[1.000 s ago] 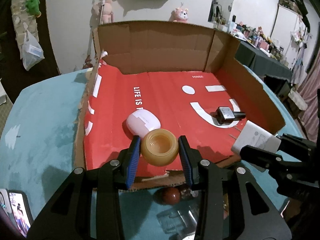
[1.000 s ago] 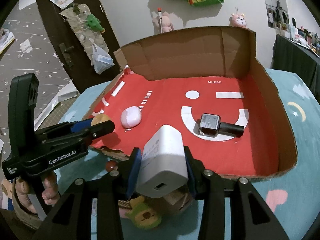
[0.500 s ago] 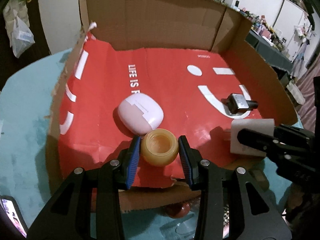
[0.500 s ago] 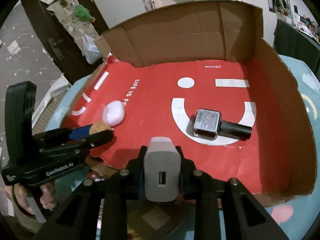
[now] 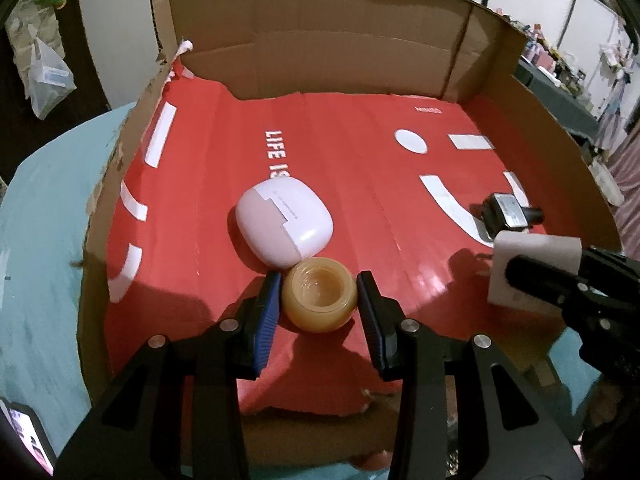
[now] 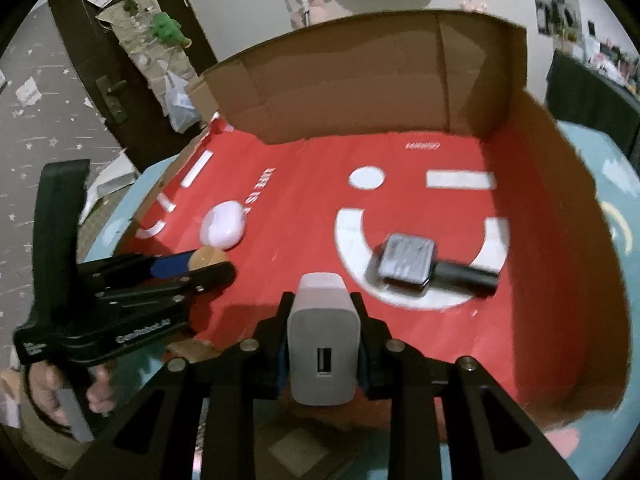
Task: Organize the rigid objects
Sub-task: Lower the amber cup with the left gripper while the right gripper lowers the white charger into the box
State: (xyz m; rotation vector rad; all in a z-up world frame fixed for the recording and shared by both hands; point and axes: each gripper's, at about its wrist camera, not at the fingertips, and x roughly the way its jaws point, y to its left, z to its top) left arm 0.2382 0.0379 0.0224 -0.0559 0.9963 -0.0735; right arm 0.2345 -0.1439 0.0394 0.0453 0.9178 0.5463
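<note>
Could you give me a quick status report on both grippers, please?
Left gripper shut on amber jar, touching pink case. Right gripper shut on white charger, over box floor. Nothing blocking.

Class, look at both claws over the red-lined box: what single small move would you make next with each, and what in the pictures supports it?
Probably open both and let go. The left claw holds the amber jar low over the box floor, beside the pink case. The right claw grips the white charger just inside the near edge, short of the watch.
</note>
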